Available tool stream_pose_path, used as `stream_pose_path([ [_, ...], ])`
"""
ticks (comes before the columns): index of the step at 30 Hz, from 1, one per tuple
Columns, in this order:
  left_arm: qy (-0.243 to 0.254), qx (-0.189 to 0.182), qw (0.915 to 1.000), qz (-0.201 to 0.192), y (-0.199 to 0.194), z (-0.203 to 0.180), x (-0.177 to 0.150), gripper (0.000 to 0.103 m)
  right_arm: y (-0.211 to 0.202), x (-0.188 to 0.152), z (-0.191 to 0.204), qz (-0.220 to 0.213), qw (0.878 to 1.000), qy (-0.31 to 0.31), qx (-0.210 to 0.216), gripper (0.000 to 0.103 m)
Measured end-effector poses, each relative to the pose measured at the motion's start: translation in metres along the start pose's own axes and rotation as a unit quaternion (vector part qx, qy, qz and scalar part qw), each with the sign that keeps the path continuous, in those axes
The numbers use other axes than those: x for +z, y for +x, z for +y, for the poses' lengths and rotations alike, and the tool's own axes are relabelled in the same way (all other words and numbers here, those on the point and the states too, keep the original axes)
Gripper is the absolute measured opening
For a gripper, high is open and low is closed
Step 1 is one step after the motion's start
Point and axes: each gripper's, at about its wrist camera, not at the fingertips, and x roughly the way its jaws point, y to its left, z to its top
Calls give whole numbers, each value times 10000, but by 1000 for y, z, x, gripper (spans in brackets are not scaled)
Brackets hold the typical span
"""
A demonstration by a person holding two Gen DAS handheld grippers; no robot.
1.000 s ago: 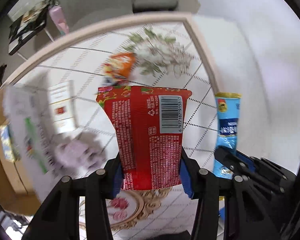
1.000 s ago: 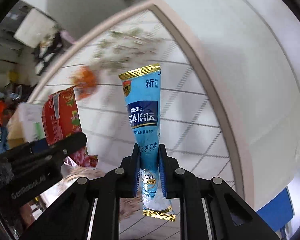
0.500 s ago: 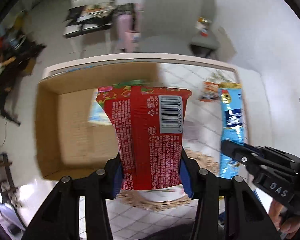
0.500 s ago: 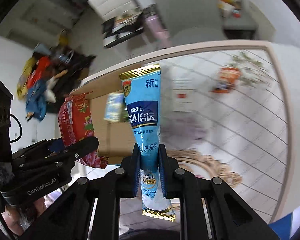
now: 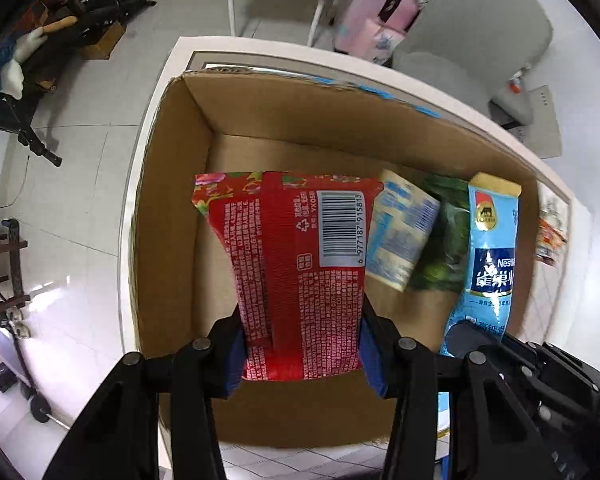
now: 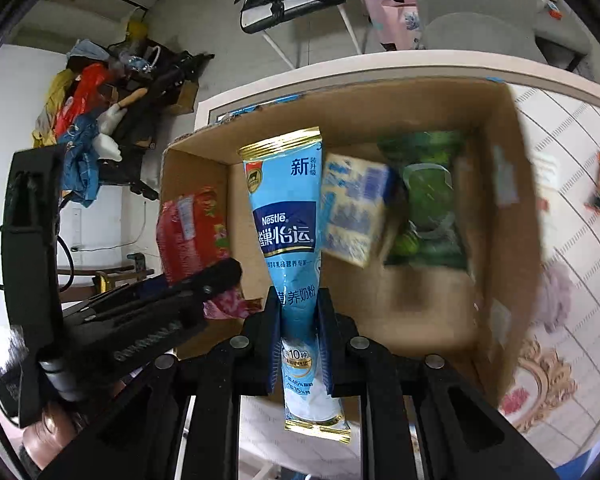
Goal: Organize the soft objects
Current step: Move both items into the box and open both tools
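Two packets clamped, red packet (image 5: 296, 276) in left hand-held gripper (image 5: 302, 344), blue sachet (image 6: 290, 240) in right hand-held gripper (image 6: 300, 340)

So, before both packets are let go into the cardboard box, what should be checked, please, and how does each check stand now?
1. Left gripper clamps the red packet: ok.
2. Right gripper clamps the blue Nestle sachet: ok.
3. Both packets are over the open cardboard box: ok.
4. Bare floor of the box under the red packet: ok.
5. Room beside the pale blue packet and green packet for the sachet: cannot tell.
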Motion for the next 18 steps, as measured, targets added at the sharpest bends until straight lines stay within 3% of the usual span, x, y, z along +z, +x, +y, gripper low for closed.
stream_pose_path([
  [4,-34,154,9998,120,9,8,15,45,30,24,4,76,9999,-15,-143,18],
  [10,-127,323,9992,214,14,13,28,46,65,48,-3,377,9993,-66,-6,23],
  [18,6,386,9992,55,3,1,26,64,54,55,-18,259,9996,-36,-139,42],
])
